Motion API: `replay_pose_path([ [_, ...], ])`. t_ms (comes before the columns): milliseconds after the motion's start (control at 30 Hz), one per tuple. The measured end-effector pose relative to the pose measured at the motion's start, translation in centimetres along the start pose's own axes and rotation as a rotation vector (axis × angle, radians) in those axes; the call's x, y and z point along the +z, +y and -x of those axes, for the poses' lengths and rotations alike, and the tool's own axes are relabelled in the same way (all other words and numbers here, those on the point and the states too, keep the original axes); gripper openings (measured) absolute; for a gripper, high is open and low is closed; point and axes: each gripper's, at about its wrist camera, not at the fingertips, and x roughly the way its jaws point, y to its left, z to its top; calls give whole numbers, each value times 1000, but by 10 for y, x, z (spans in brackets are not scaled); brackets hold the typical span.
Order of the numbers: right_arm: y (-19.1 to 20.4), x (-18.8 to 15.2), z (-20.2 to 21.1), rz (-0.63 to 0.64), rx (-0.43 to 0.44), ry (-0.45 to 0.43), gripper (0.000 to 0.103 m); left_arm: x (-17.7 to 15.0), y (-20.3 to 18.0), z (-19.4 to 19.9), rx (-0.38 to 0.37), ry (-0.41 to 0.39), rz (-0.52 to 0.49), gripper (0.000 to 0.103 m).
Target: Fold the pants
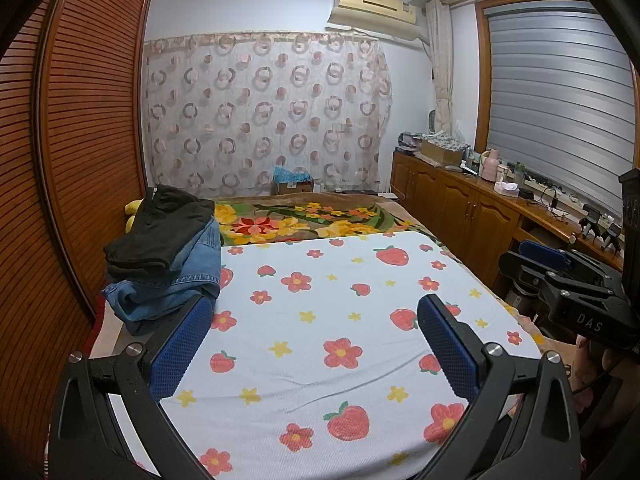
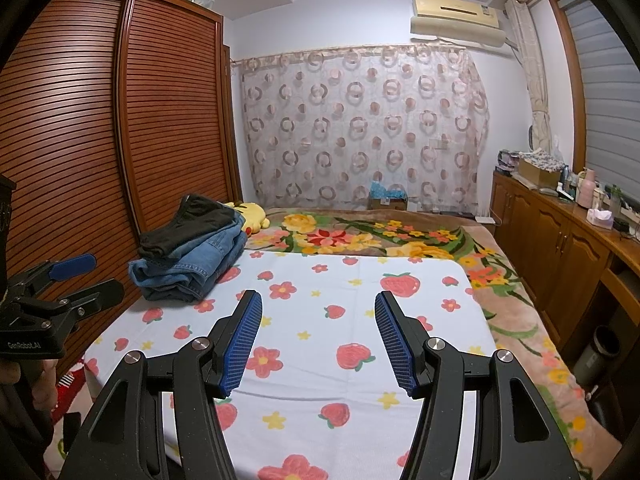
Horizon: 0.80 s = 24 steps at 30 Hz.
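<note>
Both grippers wide open, empty

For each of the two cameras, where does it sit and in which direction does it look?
Left wrist: sits on the left gripper, facing along the bed toward the curtain; the right gripper shows at its right edge.
Right wrist: sits on the right gripper, facing the same way; the left gripper and a hand show at left.
Shared: strawberry sheet, pile of pants, both grippers open.

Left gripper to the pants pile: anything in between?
Nothing. In the left wrist view, the open left gripper hovers over bare strawberry-print sheet; the pants pile sits just beyond its left finger, with only sheet between.
</note>
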Motion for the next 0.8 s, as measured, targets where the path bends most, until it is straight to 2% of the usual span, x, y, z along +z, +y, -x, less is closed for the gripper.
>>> replay_pose_path([
  [800, 2, 0, 2, -1, -6, -8, 61, -2, 0, -1, -1, -2, 0, 103],
])
